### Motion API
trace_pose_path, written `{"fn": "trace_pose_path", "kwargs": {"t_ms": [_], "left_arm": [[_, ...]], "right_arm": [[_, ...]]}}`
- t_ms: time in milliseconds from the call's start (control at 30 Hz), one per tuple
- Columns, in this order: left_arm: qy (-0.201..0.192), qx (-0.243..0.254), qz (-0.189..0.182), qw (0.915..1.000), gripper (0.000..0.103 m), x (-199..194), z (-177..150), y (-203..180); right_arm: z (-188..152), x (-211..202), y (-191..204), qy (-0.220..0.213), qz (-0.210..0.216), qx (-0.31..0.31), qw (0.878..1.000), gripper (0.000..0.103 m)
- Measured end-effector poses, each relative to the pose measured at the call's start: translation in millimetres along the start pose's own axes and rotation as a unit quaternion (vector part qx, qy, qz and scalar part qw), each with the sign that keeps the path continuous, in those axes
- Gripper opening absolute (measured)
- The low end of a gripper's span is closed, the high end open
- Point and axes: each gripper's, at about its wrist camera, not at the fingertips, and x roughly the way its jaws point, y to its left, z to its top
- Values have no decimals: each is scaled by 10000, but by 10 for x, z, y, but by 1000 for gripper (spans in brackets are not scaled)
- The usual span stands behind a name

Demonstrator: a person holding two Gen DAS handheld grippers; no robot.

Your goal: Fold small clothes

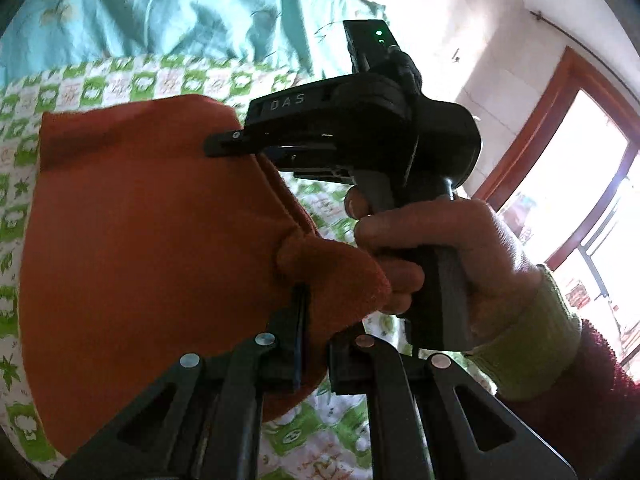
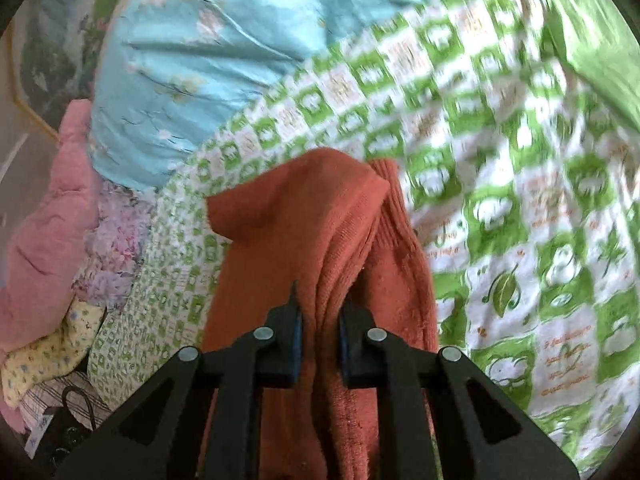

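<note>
The small garment is a rust-orange knit with a fine ribbed weave, bunched into long vertical folds in the right wrist view and spread as a broad, smooth sheet in the left wrist view; a hemmed edge runs down its right side, and a folded band crosses its upper part. It is lifted above a bed covered by a green-and-white patterned sheet, with a turquoise floral quilt behind it and pink bedding to the side.

The right claw is narrowed onto a thick fold of the garment, cloth pressed between both blue-lined fingers and hanging below them; the left claw pinches a corner of the same garment, the fabric draped over its left finger. Seen from the left wrist camera, the right claw bites the cloth's upper edge, and the person's right hand wraps the handle just beside the orange corner.
</note>
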Motion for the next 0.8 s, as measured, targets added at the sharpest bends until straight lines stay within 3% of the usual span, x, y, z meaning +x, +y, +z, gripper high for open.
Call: {"fn": "trace_pose_path", "kwargs": {"t_ms": [167,333,400,533,667,800], "left_arm": [[224,-147,-88,9996,9,152,-30,25],[516,-337,-266,9977,24,108,-101,125],[546,-273,-303,9977,38,-56,-148,145],[521,-469,-439,9966,50,-450,-242,295],[285,-901,-121,9955,64,-843,-245,691],[193,-1406,135,9898,68,-972,-222,1160]], "right_arm": [[12,25,-64,11,-244,0,9997,15],[-82,66,-181,27,-425,63,9991,22],[-127,-15,-147,-64,-605,3,9981,32],[-252,-199,-140,-182,-870,-23,9960,55],[-410,-311,-187,-125,-740,84,9971,59],[-551,-322,-333,137,-233,446,9986,60]]}}
